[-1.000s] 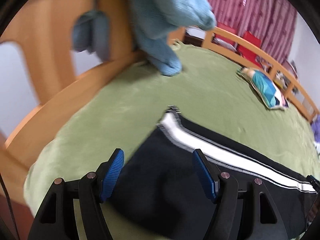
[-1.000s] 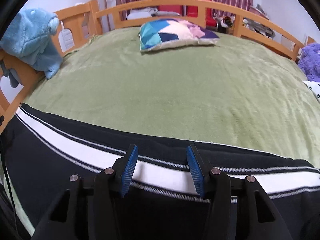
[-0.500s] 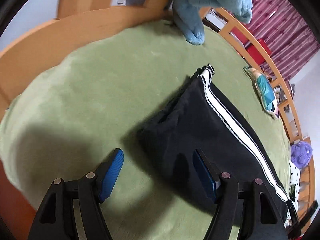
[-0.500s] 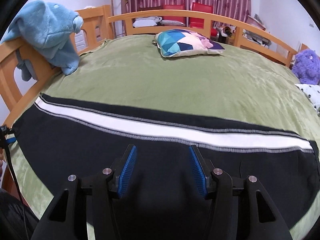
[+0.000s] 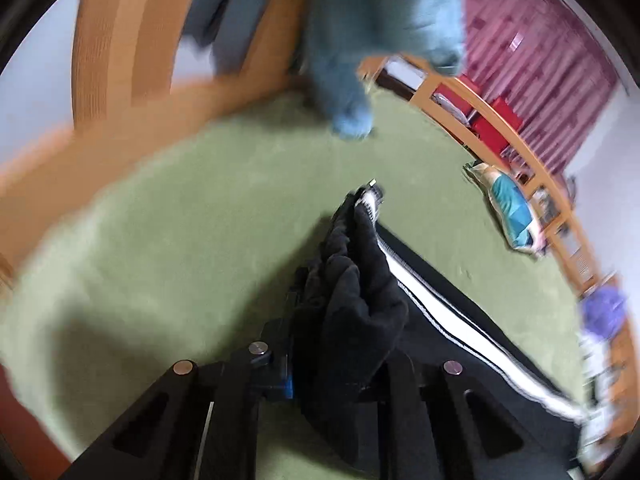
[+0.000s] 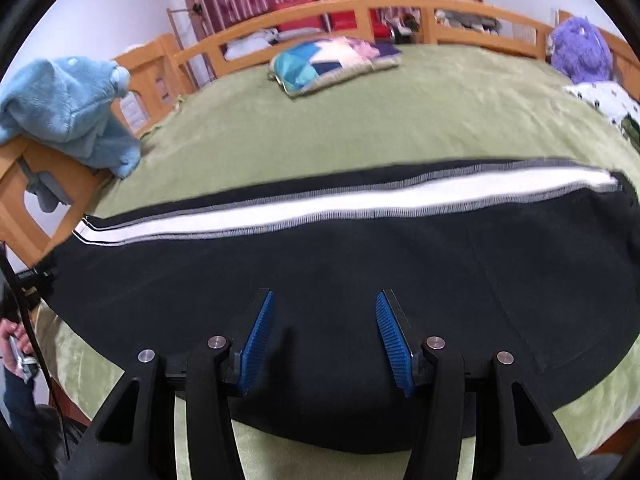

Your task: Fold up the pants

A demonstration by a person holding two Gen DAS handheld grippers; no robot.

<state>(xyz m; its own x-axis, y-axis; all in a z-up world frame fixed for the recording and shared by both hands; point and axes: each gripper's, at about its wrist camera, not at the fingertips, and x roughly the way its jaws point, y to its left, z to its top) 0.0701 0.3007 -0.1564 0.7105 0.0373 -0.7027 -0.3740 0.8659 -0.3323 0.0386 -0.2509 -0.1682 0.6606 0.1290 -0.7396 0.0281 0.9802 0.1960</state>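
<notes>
Black pants (image 6: 360, 256) with a white side stripe (image 6: 360, 204) lie stretched across the green blanket (image 6: 400, 120). My right gripper (image 6: 324, 316) hovers open over the black cloth near the front edge, and nothing sits between its blue pads. In the left wrist view, one end of the pants (image 5: 356, 280) is bunched up between the jaws of my left gripper (image 5: 340, 364). Those jaws are closing and press on the cloth. The fabric hides most of the left pads. The rest of the pants (image 5: 460, 332) runs off to the lower right.
A blue plush toy (image 6: 68, 108) hangs on the wooden bed rail (image 6: 360, 6) at the left. A patterned pillow (image 6: 332, 60) lies at the far side, with a purple plush (image 6: 580, 48) at the far right. A person's hand (image 6: 16, 344) shows at the lower left.
My left jaws went from wide apart to closed on the end of the pants, and the cloth bunched up. My right gripper slid along the pants and stayed open.
</notes>
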